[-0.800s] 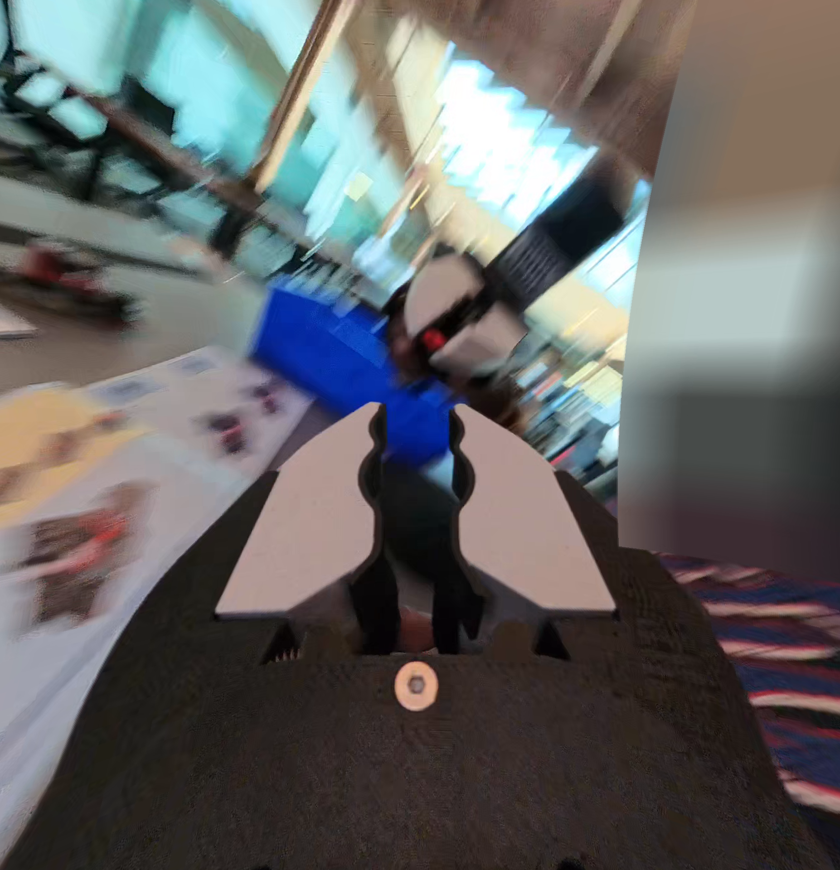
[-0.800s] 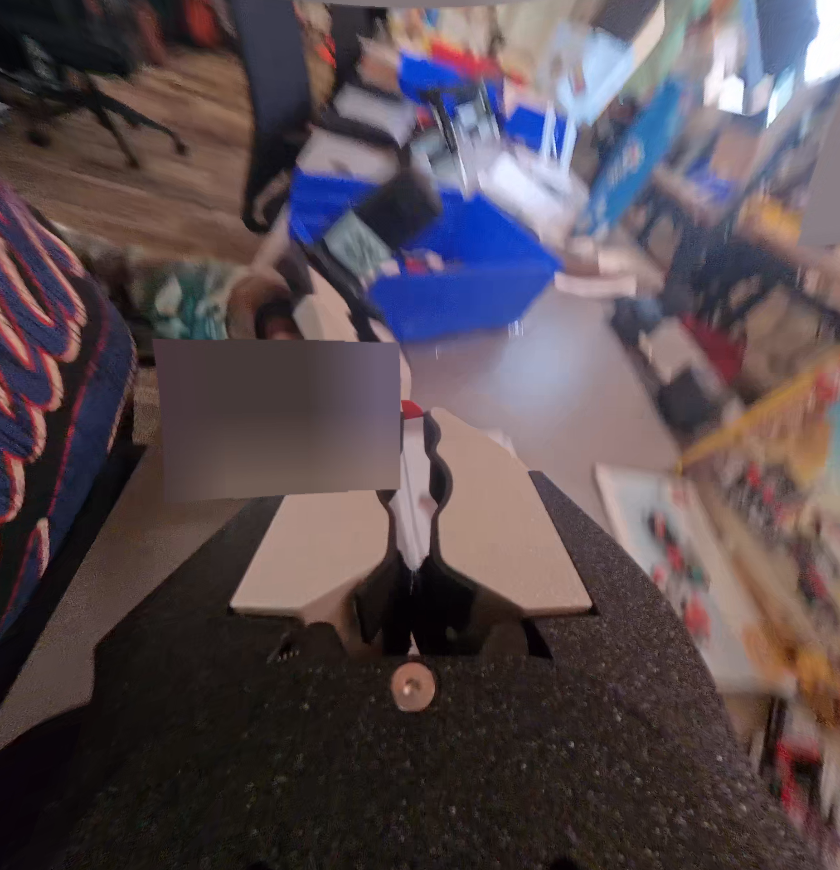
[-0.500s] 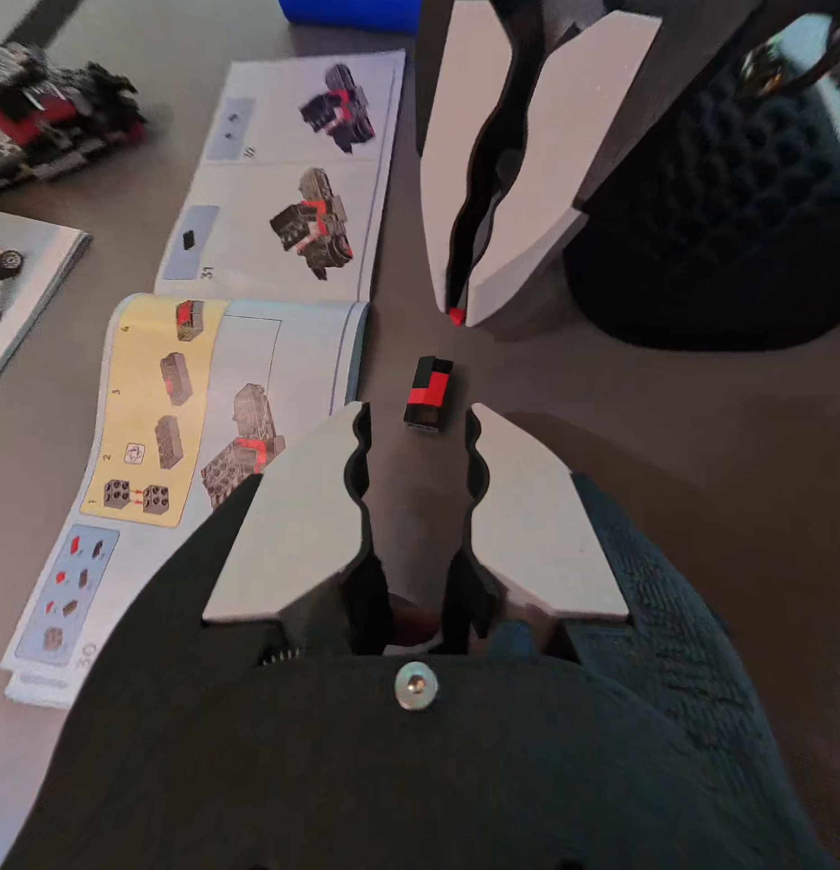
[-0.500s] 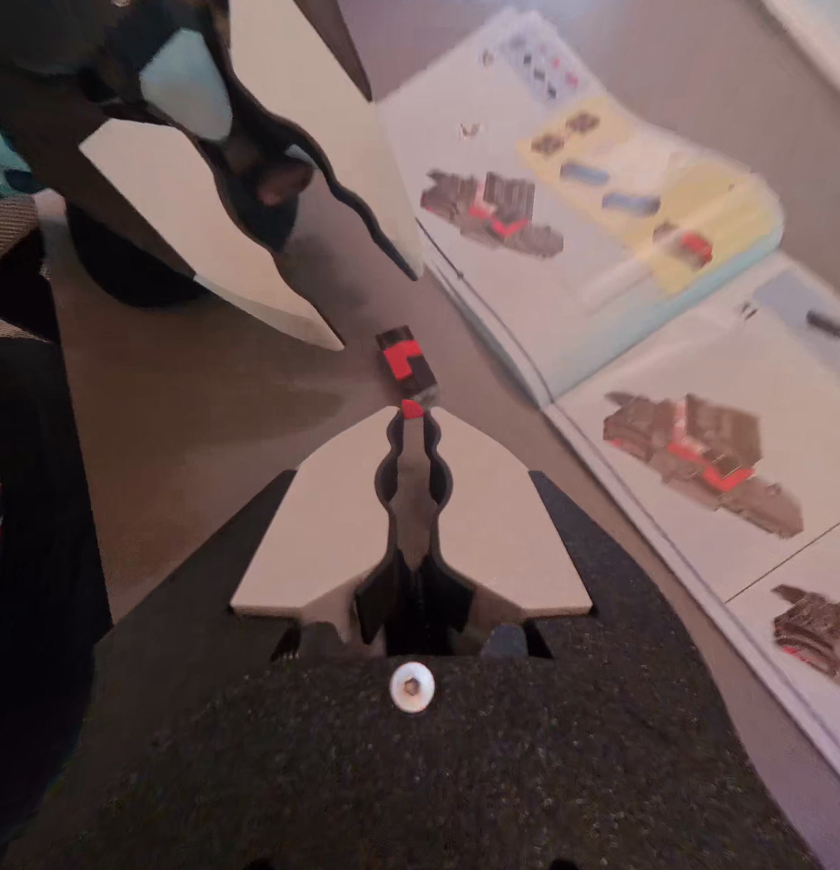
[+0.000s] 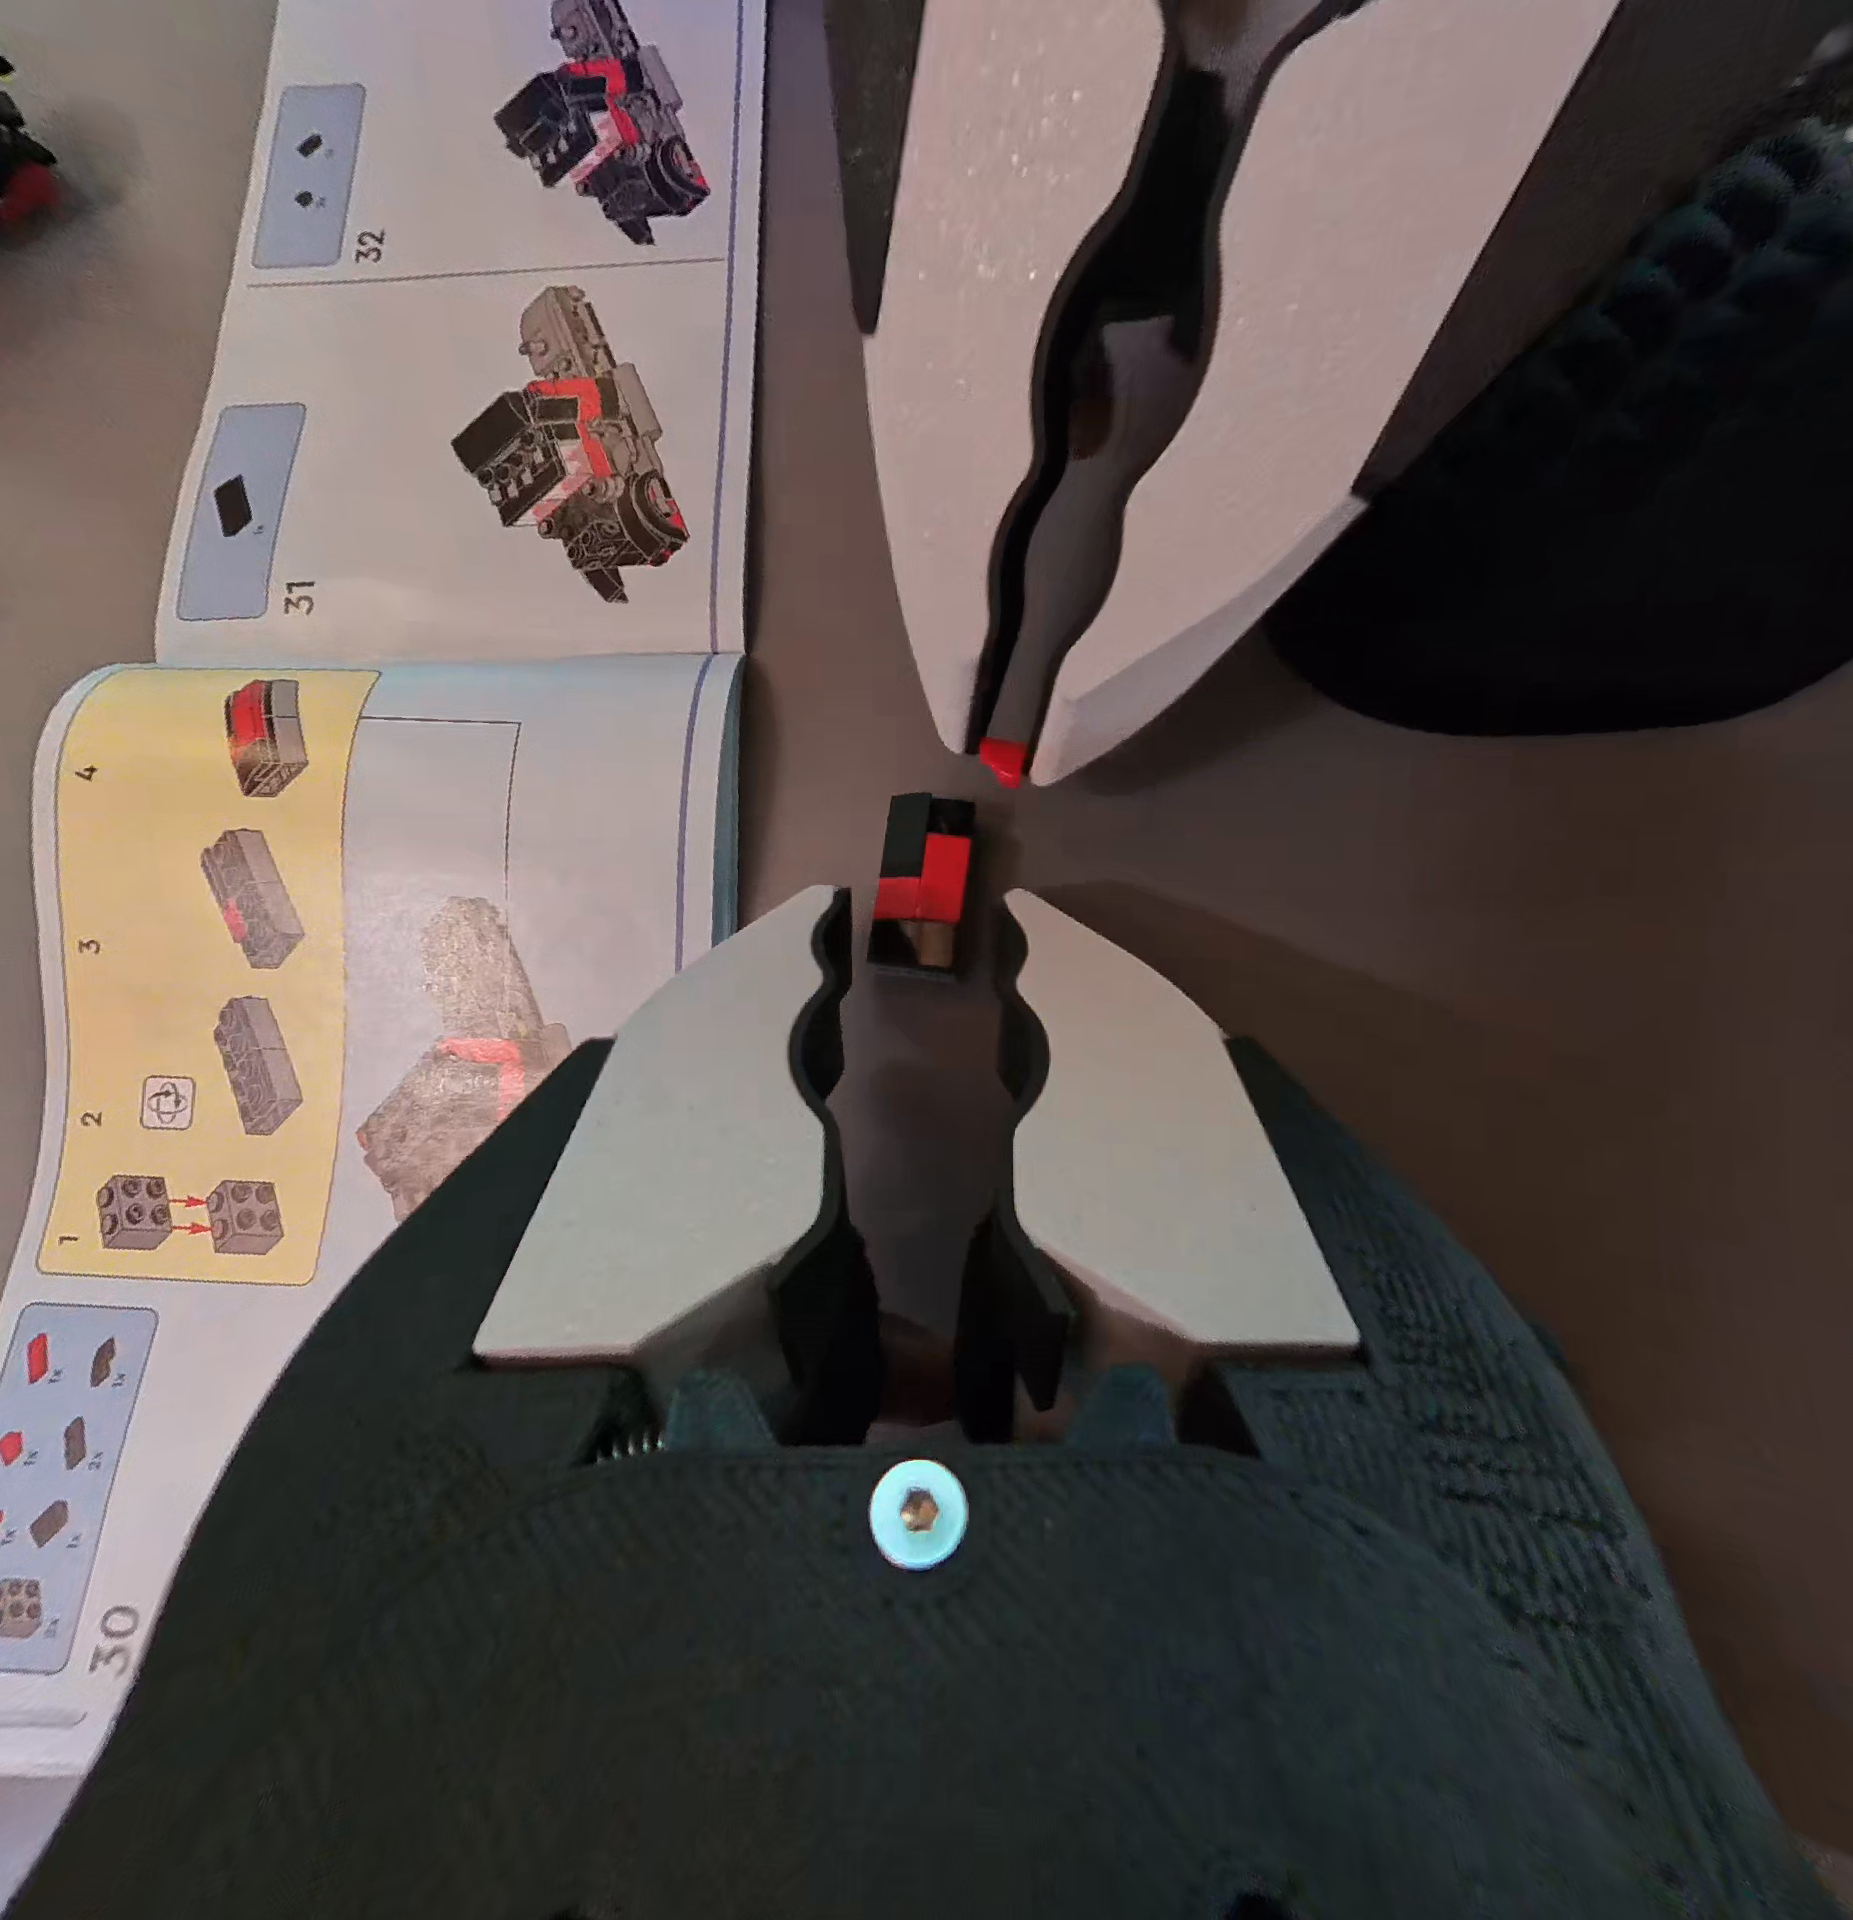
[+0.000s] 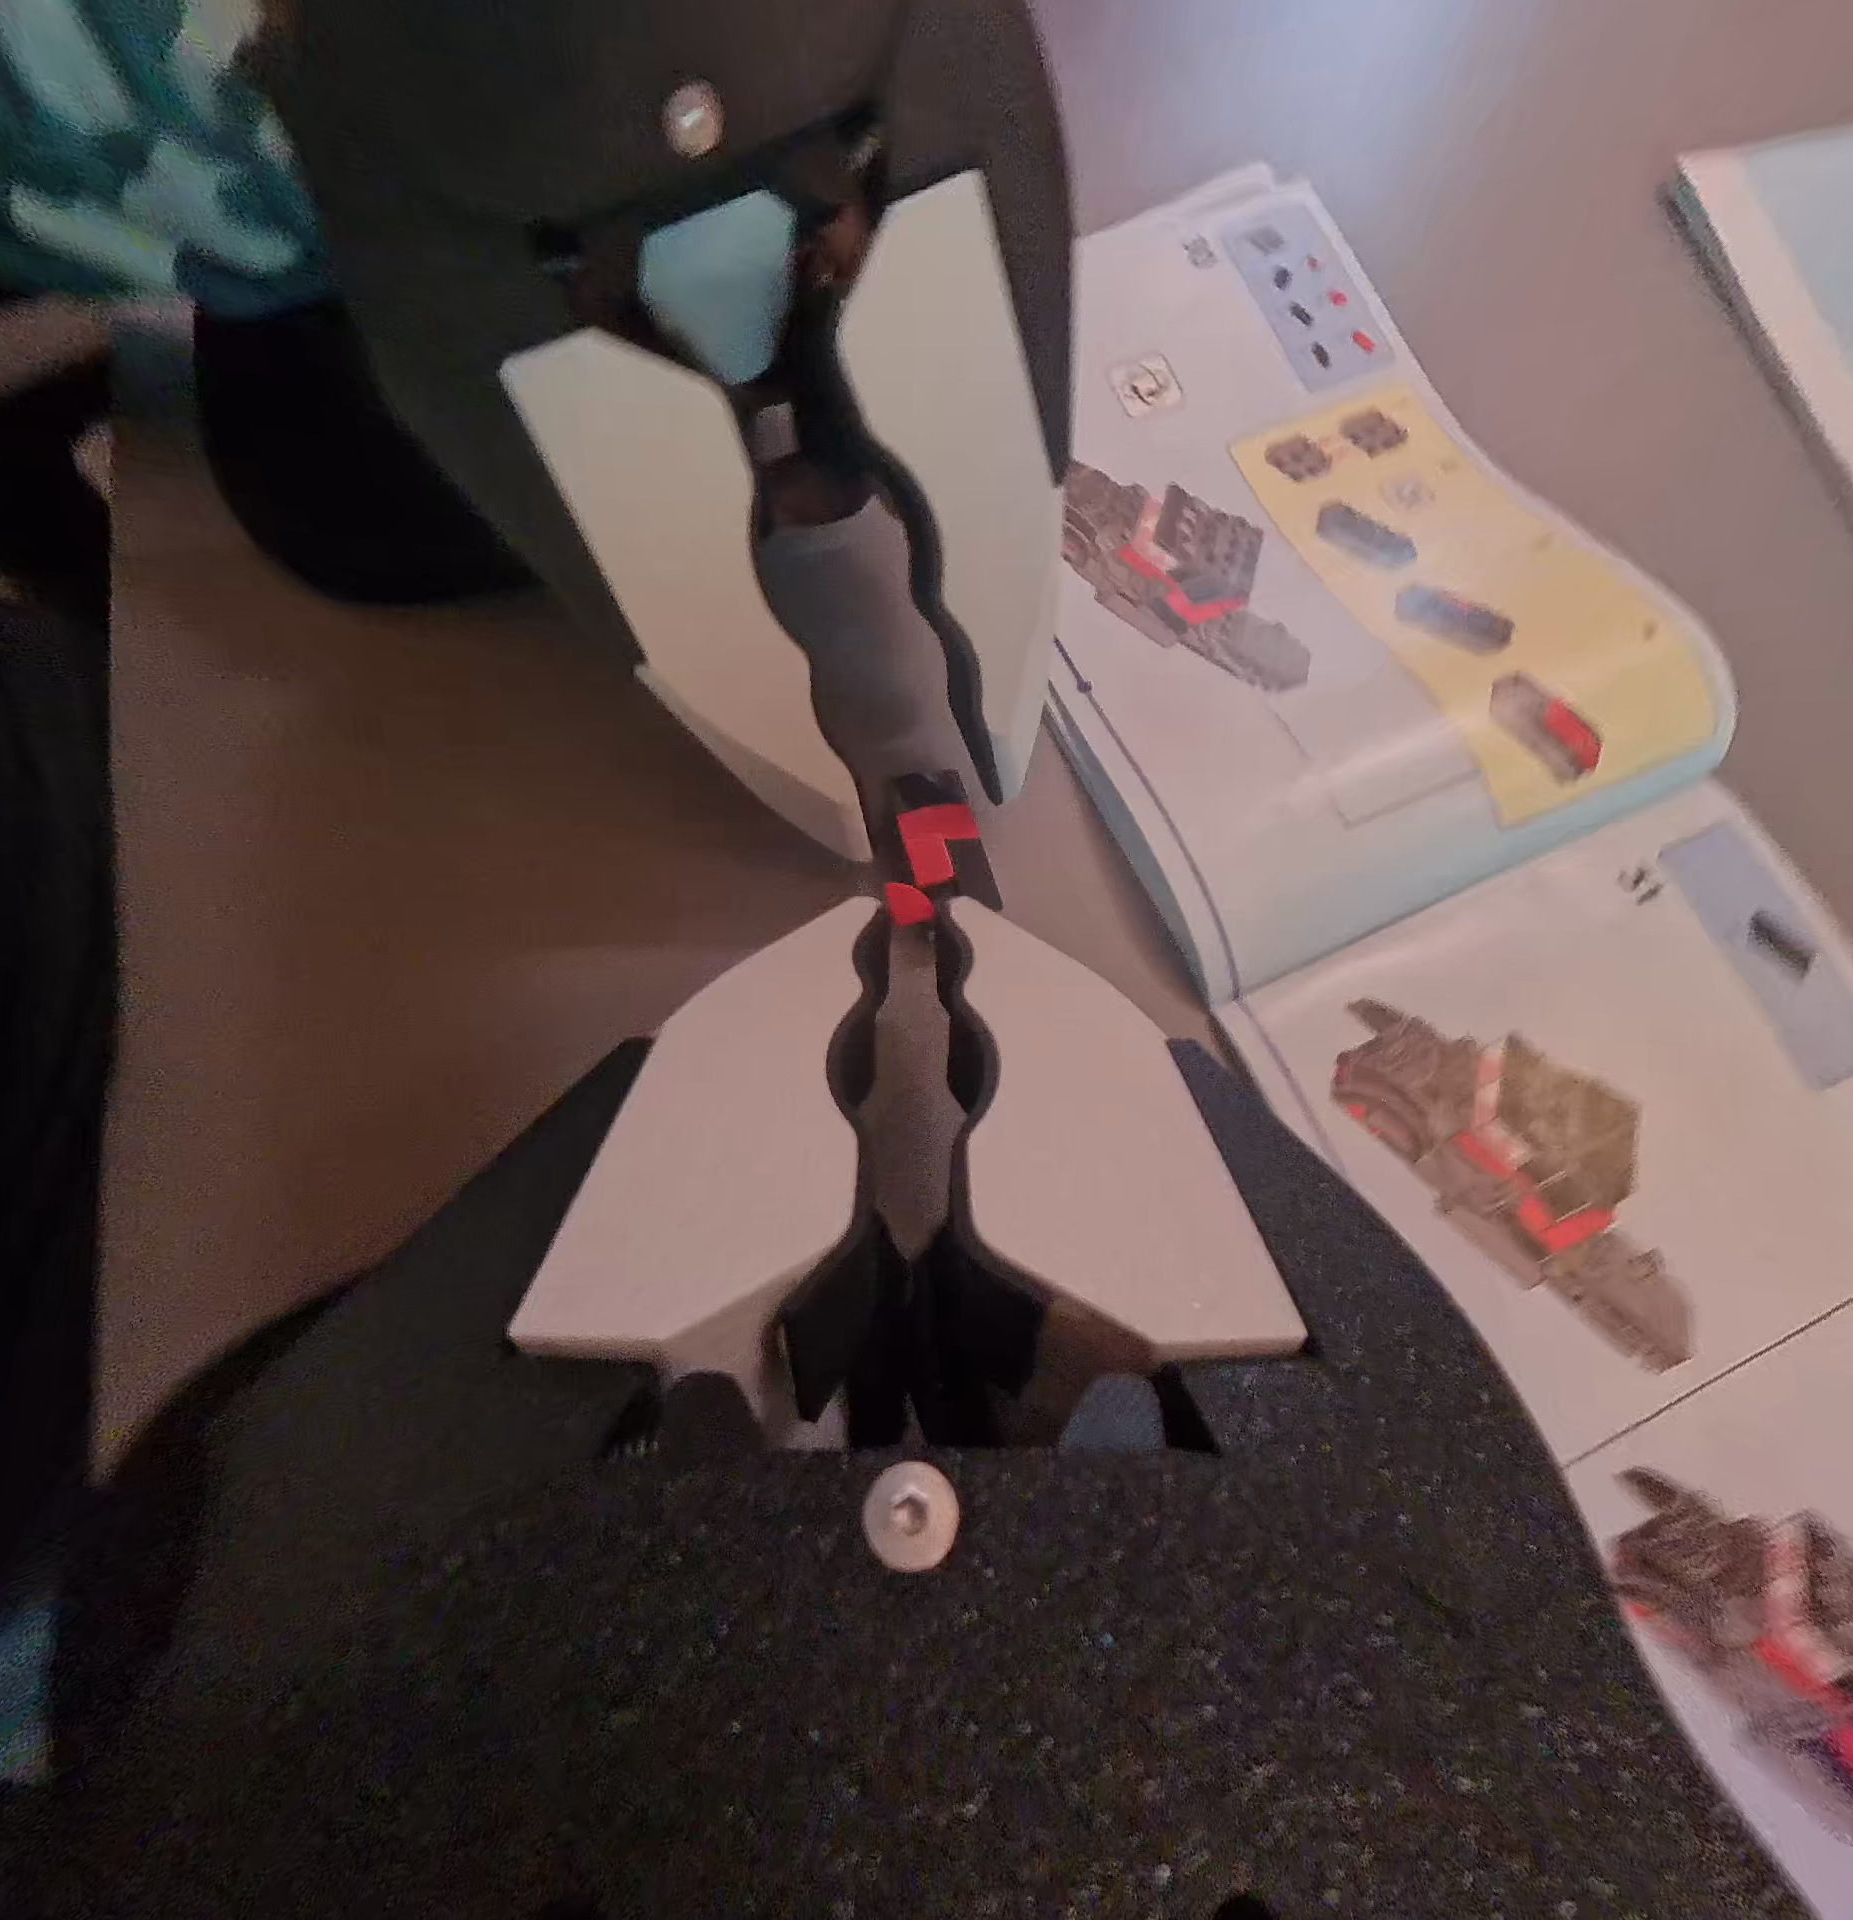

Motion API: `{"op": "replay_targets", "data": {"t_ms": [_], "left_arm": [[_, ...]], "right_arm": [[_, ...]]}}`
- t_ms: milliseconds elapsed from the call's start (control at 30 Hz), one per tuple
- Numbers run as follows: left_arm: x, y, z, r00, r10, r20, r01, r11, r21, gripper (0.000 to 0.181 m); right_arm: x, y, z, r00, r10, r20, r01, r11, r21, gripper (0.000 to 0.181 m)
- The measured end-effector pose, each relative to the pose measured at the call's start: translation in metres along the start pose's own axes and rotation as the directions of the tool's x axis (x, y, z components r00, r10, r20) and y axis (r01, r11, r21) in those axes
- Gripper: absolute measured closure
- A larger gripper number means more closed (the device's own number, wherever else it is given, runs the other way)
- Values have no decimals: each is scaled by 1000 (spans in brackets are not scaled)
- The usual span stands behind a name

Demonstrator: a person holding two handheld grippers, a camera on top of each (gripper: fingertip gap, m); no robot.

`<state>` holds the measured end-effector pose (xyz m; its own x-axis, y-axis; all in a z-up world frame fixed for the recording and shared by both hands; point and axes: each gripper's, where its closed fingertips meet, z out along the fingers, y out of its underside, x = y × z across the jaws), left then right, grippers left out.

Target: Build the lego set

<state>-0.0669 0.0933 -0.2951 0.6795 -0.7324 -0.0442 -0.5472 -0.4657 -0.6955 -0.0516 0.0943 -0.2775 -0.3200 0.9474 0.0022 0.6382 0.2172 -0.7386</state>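
**Inspector:** Jaws first. Report both.

**Assistant:** The left gripper (image 5: 924, 914) has its jaws parted, gripping nothing. They straddle the near end of a small lego assembly (image 5: 924, 883) with a gap showing on either side. The right gripper (image 6: 909, 914) has its jaws drawn nearly together, pinching a small red piece (image 6: 907, 902) at the very tips.

**Inspector:** Condition and position of the assembly?

**Assistant:** A short block of black bricks with an L-shaped red patch on its upper face and a glossy dark near end. It lies on the brown counter (image 5: 1421, 1039), just right of the open instruction booklet (image 5: 465, 436), between the two grippers' tips.

**Inspector:** The red piece relative to it?

**Assistant:** In the left wrist view it sits just beyond the assembly's far end, slightly to the right, with a sliver of counter between them. In the right wrist view it overlaps the block's near edge; whether they touch I cannot tell.

**Inspector:** Anything else?

**Assistant:** The booklet's pages show printed build diagrams of a black-and-red model. A dark rounded object (image 5: 1628, 468) sits behind the right gripper.
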Motion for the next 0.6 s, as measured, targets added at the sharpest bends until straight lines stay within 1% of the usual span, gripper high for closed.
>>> {"op": "replay_targets", "data": {"t_ms": [67,133,200,333,433,533,600], "left_arm": [[4,-2,-2,999,-4,-40,4,1000,16,156],[3,-2,-2,998,-19,-65,20,1000,16,156],[0,0,0,997,-14,-71,15,1000,12,156],[-5,4,4,997,34,-73,-32,999,26,161],[-2,6,4,992,66,-111,-61,997,54,163],[0,5,1,986,71,-148,-58,995,86,162],[-1,4,-1,985,84,-152,-68,992,108,163]], "right_arm": [[2,2,-1,986,-165,19,166,985,-39,173],[4,2,-2,948,-314,49,317,947,-59,173],[7,0,-1,911,-406,77,410,911,-44,173],[5,-1,4,867,-473,156,482,876,-24,173],[1,-4,4,844,-508,171,514,858,6,173],[-1,-6,3,829,-528,186,529,847,45,173],[-1,-5,3,811,-549,202,552,832,46,173]]}}
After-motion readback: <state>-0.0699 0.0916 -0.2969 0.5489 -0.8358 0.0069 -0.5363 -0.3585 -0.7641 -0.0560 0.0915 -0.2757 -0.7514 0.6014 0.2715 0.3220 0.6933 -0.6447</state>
